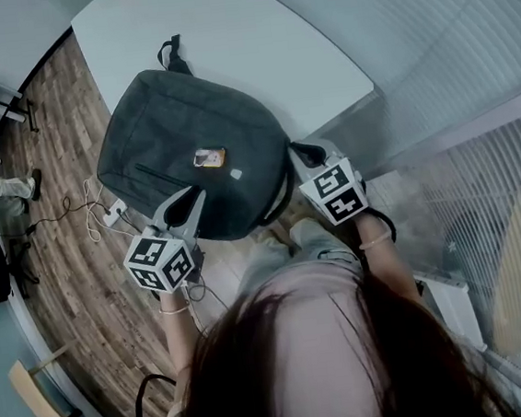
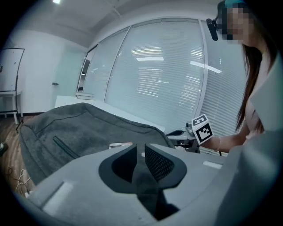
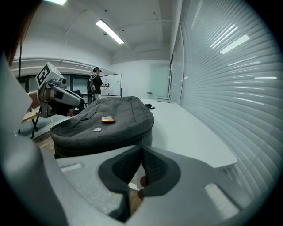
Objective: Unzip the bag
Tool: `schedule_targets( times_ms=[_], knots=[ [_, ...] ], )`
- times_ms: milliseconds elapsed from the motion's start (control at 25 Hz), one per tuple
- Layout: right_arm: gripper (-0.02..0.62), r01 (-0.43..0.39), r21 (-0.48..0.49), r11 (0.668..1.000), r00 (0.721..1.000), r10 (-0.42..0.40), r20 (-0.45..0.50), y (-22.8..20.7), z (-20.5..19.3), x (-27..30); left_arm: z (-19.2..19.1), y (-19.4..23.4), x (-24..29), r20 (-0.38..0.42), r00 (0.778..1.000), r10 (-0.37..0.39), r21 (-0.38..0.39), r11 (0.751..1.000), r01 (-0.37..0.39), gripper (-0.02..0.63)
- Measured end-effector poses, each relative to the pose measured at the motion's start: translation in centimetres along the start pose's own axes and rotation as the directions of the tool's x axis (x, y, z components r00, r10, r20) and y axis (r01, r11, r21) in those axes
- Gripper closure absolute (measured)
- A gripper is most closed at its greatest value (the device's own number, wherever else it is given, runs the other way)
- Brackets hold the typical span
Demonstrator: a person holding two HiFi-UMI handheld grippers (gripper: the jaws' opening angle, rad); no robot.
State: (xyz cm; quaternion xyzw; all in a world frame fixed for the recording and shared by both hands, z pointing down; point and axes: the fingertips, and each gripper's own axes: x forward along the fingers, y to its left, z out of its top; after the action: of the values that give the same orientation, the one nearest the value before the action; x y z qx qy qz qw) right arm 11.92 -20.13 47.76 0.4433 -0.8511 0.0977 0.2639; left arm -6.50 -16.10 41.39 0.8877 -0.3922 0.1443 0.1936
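Backpack: a dark grey backpack (image 1: 188, 136) was laid flat, front face up, on the white surface (image 1: 223, 31), with its bottom end overhanging the near edge.
Tag: a small orange tag (image 1: 209, 157) was seen on the front panel, with a pale patch just beside it.
Handle: the top carry loop (image 1: 172, 53) was turned towards the far side of the surface.
Right gripper: the right gripper (image 1: 306, 155) was set against the backpack's right side, where the zip line runs; its jaws were drawn together on a thin bit of that seam, and whether this was the pull could not be told.
Left gripper: the left gripper (image 1: 184, 204) was held just off the backpack's near left corner, its jaws narrowly apart with nothing between them.
Floor: wooden boards (image 1: 75, 296) were seen beside the surface, with white cables (image 1: 85, 207) lying on them.
Window: slatted blinds (image 1: 467, 61) were seen along the right side.
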Motion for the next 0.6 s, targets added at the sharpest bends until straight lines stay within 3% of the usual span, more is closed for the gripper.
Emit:
schedule_targets(
  times_ms=[280,600],
  knots=[
    [0.583,-0.057,0.008,0.998,0.998,0.057,0.037,-0.4,0.2,-0.2,1.6,-6.0,4.8,-0.036,0.998,-0.048,0.03,0.998,0.049,0.528],
    [0.584,-0.117,-0.017,0.993,0.991,0.118,0.062,-0.6,0.2,0.0,0.7,-8.8,8.1,-0.098,0.994,-0.057,0.016,0.998,0.059,0.498]
  ],
)
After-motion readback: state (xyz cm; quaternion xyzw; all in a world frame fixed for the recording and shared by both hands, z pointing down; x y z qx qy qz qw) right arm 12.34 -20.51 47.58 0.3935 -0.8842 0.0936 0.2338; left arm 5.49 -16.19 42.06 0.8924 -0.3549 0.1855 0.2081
